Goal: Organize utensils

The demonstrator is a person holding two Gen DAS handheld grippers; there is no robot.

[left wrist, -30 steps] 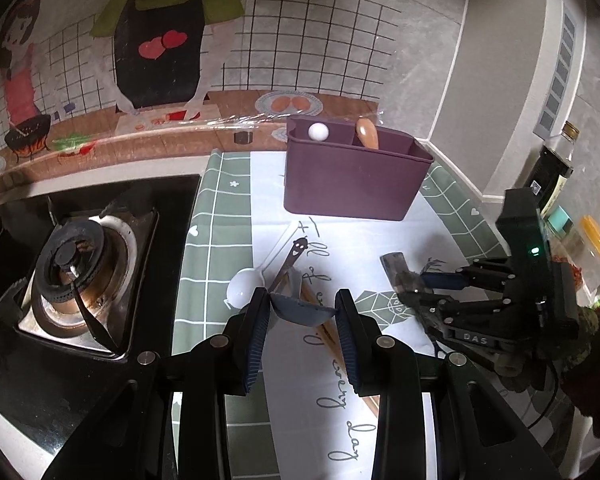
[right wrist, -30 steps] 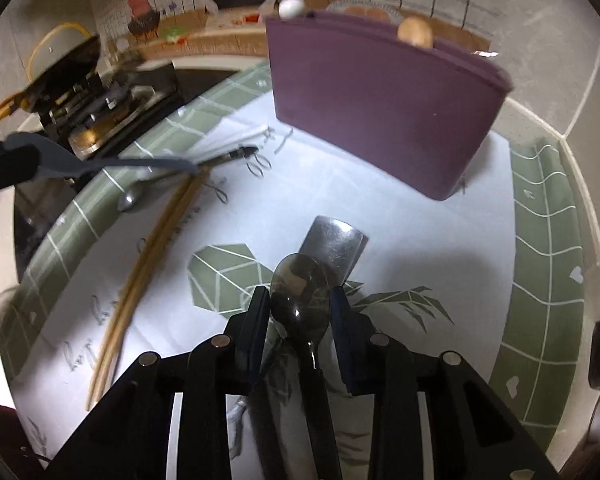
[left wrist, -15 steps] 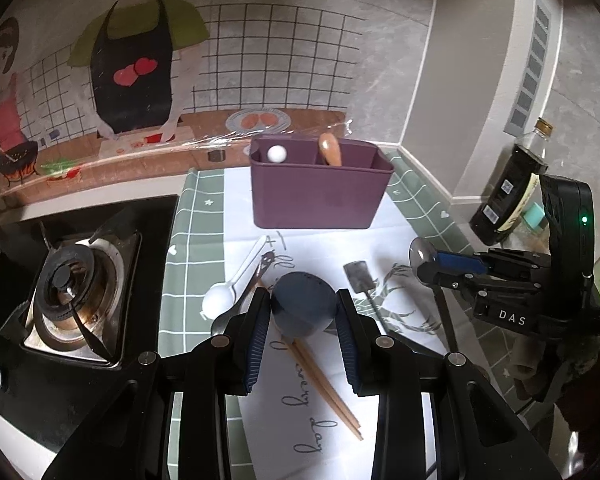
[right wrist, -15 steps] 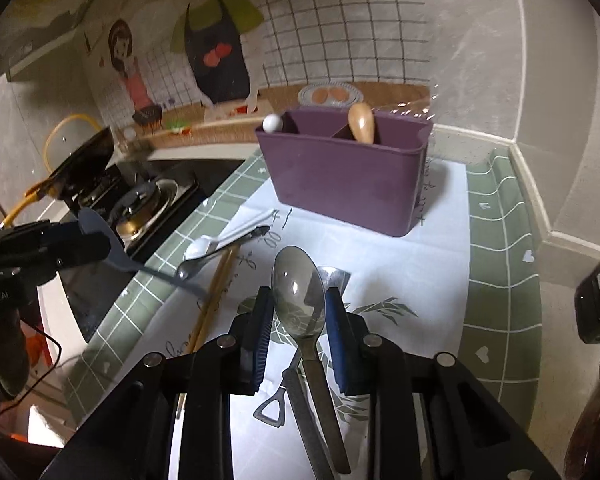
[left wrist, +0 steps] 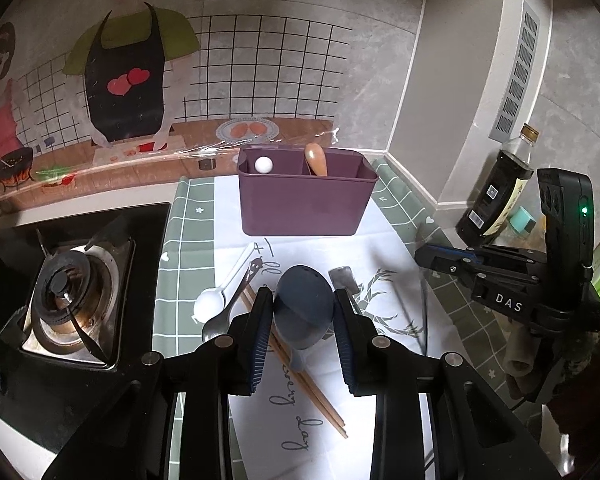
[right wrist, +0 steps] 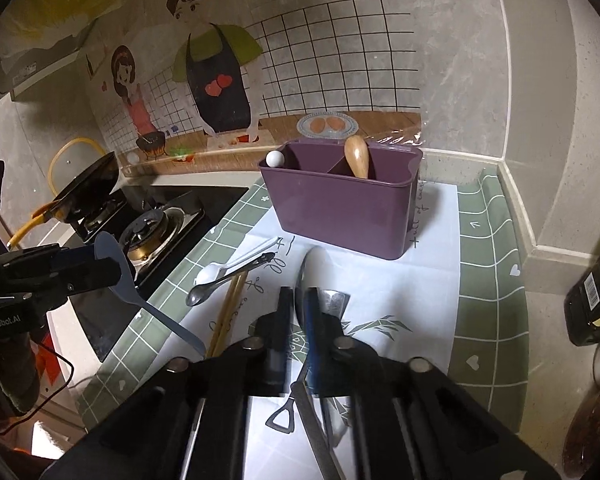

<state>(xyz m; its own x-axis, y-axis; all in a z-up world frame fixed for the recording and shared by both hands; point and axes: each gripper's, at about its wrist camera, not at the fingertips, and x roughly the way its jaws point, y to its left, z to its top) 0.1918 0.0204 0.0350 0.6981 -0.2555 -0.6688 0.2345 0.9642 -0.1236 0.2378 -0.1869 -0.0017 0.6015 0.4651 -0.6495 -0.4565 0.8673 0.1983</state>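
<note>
The left gripper (left wrist: 304,322) pinches a blue-grey spoon (left wrist: 303,307) by its bowl, its jaws having just closed a little further on it. The right gripper (right wrist: 298,316) is pressed together on a steel spoon (right wrist: 312,270), turned edge-on between the pads; its jaws have just snapped inward from a wider stance. A second ago both grippers sat low over the mat and the purple caddy filled the upper frame; now both views look from higher, with the caddy (left wrist: 306,196) smaller and mid-frame.

In the left view, below the jaws, chopsticks (left wrist: 300,372) run toward lower right on the white mat (left wrist: 384,248). A white spoon (left wrist: 224,284) and a small metal spoon (left wrist: 228,312) lie just left of centre, and a flat metal spatula (left wrist: 344,278) lies just right of the held spoon. In the right view a handle with a triangular loop (right wrist: 282,418) shows below the jaws.

The mat between the grippers and the caddy is bare apart from printed lettering. The gas burner (left wrist: 66,300) sits at left beyond the mat's green checked border (left wrist: 188,216). A dark bottle (left wrist: 496,196) stands at right by the wall corner.

The caddy is divided: a white-knobbed handle (left wrist: 263,165) stands in its left compartment, a wooden handle (left wrist: 316,159) at the divider, leaning.
</note>
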